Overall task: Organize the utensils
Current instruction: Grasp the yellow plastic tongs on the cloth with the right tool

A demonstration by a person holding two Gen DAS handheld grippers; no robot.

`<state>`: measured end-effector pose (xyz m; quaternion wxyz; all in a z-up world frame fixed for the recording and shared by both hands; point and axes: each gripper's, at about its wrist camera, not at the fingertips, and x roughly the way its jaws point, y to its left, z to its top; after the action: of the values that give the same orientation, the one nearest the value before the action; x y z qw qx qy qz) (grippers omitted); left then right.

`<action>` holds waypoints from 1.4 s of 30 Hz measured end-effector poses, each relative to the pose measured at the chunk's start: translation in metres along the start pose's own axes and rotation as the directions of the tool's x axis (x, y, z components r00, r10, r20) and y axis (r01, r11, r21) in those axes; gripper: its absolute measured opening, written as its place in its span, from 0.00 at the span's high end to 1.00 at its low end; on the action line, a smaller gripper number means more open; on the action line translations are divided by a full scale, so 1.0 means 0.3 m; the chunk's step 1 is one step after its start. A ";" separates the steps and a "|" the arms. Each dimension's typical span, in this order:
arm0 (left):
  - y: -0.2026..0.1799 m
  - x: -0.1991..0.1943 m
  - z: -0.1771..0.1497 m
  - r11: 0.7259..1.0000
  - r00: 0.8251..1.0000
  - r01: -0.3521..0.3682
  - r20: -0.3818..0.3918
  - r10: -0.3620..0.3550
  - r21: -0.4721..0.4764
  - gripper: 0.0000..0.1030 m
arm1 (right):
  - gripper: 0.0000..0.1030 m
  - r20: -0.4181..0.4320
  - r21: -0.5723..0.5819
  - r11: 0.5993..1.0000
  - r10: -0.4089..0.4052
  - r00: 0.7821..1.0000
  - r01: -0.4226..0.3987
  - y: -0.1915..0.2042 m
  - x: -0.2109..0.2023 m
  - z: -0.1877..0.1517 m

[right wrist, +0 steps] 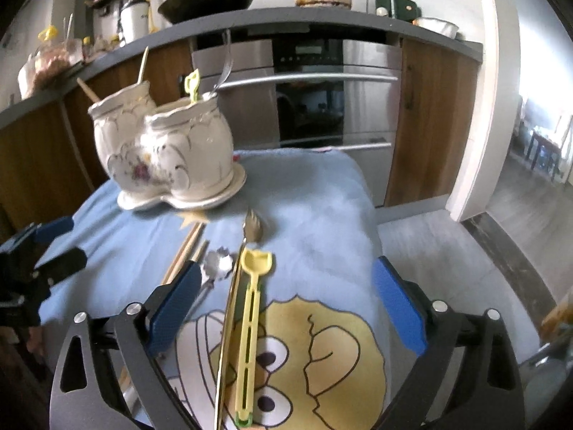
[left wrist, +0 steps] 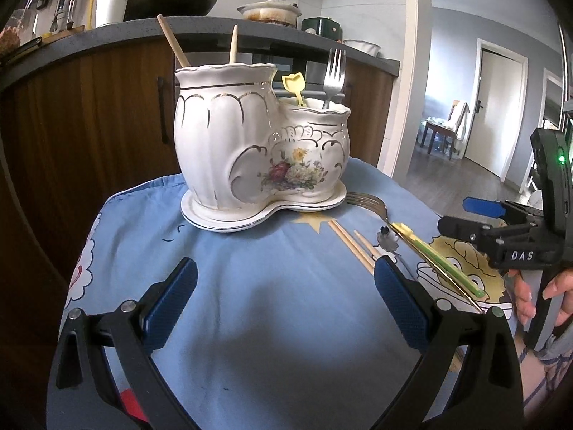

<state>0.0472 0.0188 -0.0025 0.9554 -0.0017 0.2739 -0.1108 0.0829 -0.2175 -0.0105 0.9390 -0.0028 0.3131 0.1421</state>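
L gripper point(left wrist: 284, 288): jaws wide apart, nothing between pads, hovering over the blue cloth point(left wrist: 250, 322). Straight ahead of it, further back on cloth: white ceramic holder point(left wrist: 250, 143), two joined pots on a shared saucer. Tall pot (ahead-left of L gripper) has two chopsticks point(left wrist: 173, 44) standing in it. Short pot (ahead-right) has a yellow spoon point(left wrist: 294, 87) and a fork point(left wrist: 333, 75), tines up.

Just ahead of L gripper's right finger point(left wrist: 401, 304): loose chopstick pair point(left wrist: 352, 249) flat on cloth, near ends hidden behind that finger. Further right: a second fork point(left wrist: 369, 202), tines near the saucer edge, handle running back toward the R gripper.

R gripper point(right wrist: 284, 299): jaws wide apart, pads touching nothing. Betw. its fingers, flat on cloth: the fork's long gold-coloured handle, and just right of it a yellow spoon w/ slotted handle point(right wrist: 250, 322), bowl end pointing away. Near its left finger point(right wrist: 175, 308): a small scalloped metal spoon point(right wrist: 216, 265), handle partly hidden by that finger; loose chopsticks beyond-left of that. Holder sits ahead-left of R gripper. Right side of cloth ahead of R gripper's right finger: bare.

A hand point(left wrist: 537, 294) grips the R gripper's handle, seen at far right of L wrist view.
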 end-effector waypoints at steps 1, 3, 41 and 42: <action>0.001 0.000 0.000 1.000 1.000 0.001 0.000 -0.001 -0.001 0.05 | 0.24 -0.007 -0.004 1.000 0.004 1.000 -0.004 0.004 0.003 -0.001; 0.002 0.001 0.001 1.000 1.000 0.002 -0.001 -0.002 -0.004 0.05 | 0.33 -0.026 -0.013 1.000 0.016 1.000 -0.016 0.010 0.007 -0.004; -0.051 0.005 0.013 0.998 0.999 -0.031 -0.023 0.032 0.062 0.05 | 0.88 -0.181 -0.050 0.994 0.088 0.980 -0.098 0.025 0.109 -0.015; -0.063 0.007 0.017 0.997 0.999 -0.030 -0.032 0.033 0.070 0.05 | 0.90 -0.179 -0.051 0.993 0.093 0.979 -0.104 0.025 0.109 -0.016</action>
<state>0.0477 -0.0003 0.0019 0.9518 0.0378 0.2856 -0.1052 0.1031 -0.2022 -0.0329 0.8988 -0.0279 0.3905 0.1970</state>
